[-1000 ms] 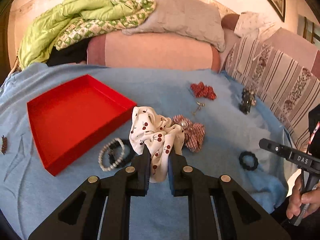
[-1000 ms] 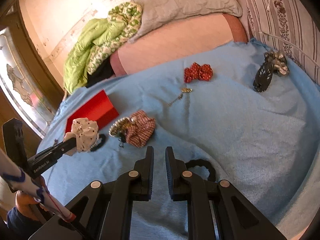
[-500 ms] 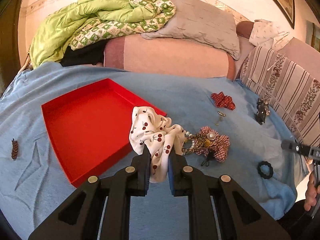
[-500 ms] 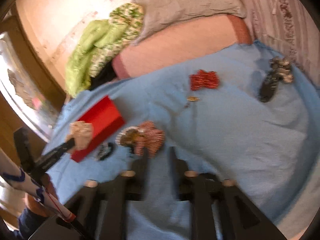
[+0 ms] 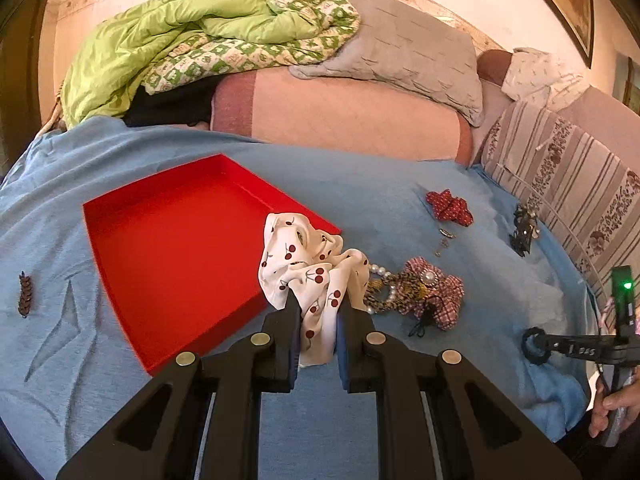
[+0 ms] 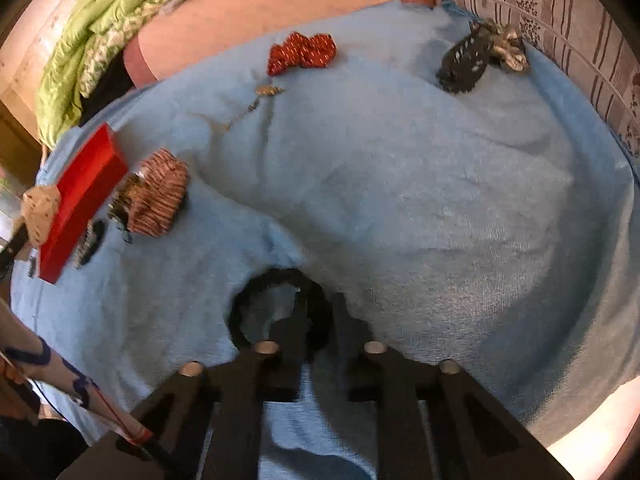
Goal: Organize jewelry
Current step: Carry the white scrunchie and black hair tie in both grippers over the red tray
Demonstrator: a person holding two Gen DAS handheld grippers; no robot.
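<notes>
A bed covered with a light blue blanket (image 5: pixel 360 184) fills both views, with a green quilt (image 5: pixel 160 40), a grey pillow (image 5: pixel 400 48) and a pink bolster (image 5: pixel 340 120) piled along the wall behind it. On the blanket lies a red tray (image 5: pixel 180 248), shallow and bare inside.

The left gripper (image 5: pixel 316 320) has its jaws closed on a white scrunchie with a cherry print (image 5: pixel 308 268); the cloth is pinched between the pads and bunches up above them, hanging over the tray's near right corner.

Just right of it lie a checked scrunchie (image 5: pixel 440 296) with a leopard-print band and a string of pearls (image 5: pixel 384 280) against it. Farther back are a red scrunchie (image 5: pixel 448 208), a small gold earring (image 5: pixel 444 240) and a dark hair clip (image 5: pixel 522 232) near the striped cushion (image 5: pixel 580 192). A small brown clip (image 5: pixel 24 296) lies alone at the far left.

The right gripper (image 6: pixel 320 320) points steeply down at a black scrunchie (image 6: pixel 280 304) on the blanket. Its jaws have just been closing, and the ring's right-hand side sits between them, the rest of the loop lying to the left. The picture is blurred, so whether the pads press on it cannot be told.
</notes>
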